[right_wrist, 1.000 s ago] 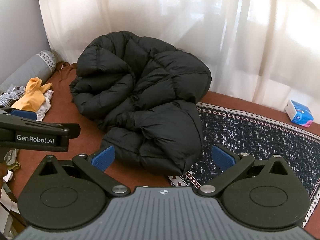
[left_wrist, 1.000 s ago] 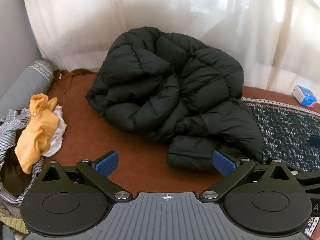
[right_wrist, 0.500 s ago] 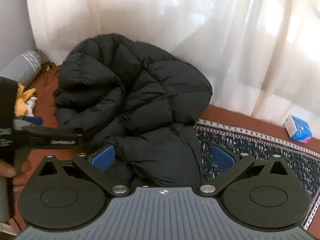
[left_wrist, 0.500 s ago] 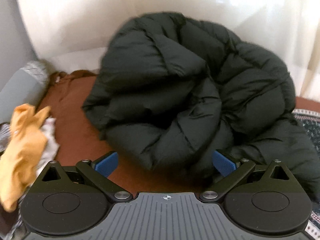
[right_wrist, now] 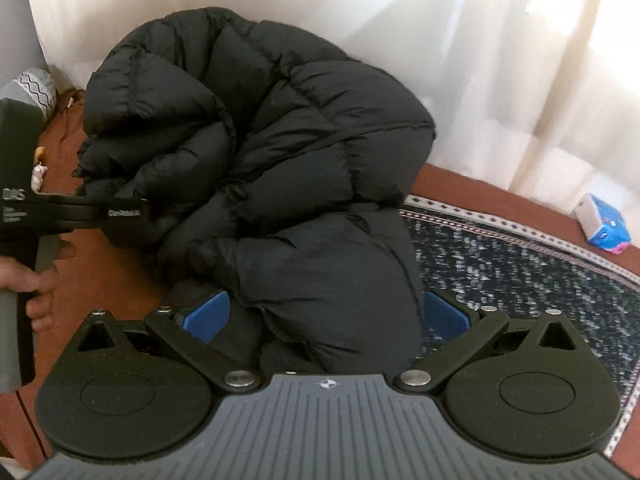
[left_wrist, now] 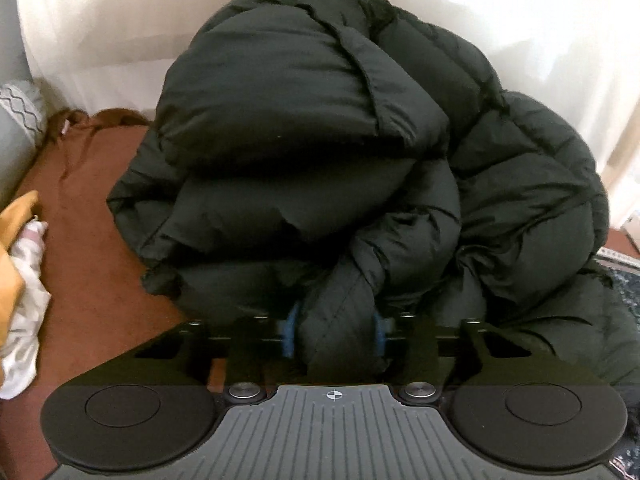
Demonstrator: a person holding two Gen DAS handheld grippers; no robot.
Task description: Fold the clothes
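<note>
1. I'm working in a home, most likely a bedroom or living room: sheer white curtains (right_wrist: 500, 60) hang to the floor across the whole back, with daylight coming through them.
2. The surface is a soft brown carpet (left_wrist: 88, 280), and a dark patterned rug (right_wrist: 520, 272) with a decorated border lies over its right side.
3. A grey pillow (left_wrist: 16, 120) with a wavy trim sits in the far left corner by a plain wall.
4. Loose laundry (left_wrist: 20, 280) is heaped at the left edge, a black puffer jacket (right_wrist: 280, 140) lies bunched in the middle, and a tissue pack (right_wrist: 604, 224) rests near the curtains.
</note>
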